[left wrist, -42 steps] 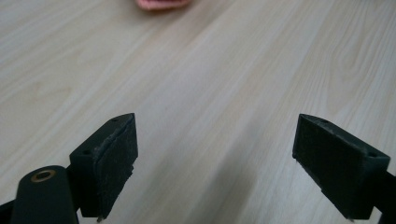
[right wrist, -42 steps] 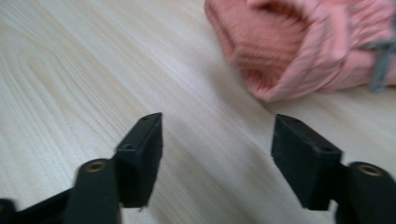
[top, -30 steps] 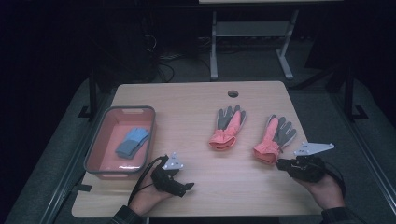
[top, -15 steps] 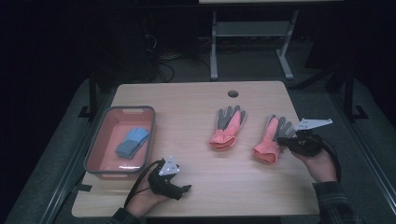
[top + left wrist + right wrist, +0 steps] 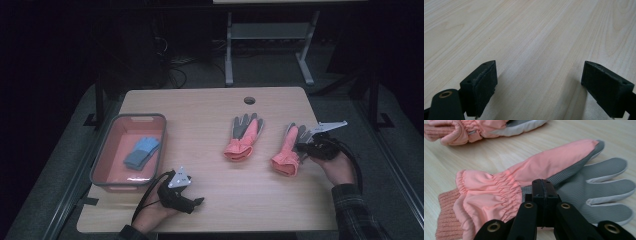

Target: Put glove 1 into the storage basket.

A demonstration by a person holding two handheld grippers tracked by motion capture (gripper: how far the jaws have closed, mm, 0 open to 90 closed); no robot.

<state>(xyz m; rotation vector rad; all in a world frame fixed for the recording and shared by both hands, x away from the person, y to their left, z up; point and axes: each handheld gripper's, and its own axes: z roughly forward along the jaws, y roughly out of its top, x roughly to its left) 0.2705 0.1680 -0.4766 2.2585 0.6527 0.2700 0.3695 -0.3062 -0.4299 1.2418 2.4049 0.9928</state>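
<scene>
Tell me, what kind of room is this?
Probably a lab or workshop set up for recording: a light wooden table with a cable hole, tangled black cables on the floor, and a metal-legged bench in a dark room.

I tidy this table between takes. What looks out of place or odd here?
Nothing is spilled or damaged. Two pink gloves lie loose on the table, slightly askew to each other, while a blue glove pair sits in the pink bin.
</scene>
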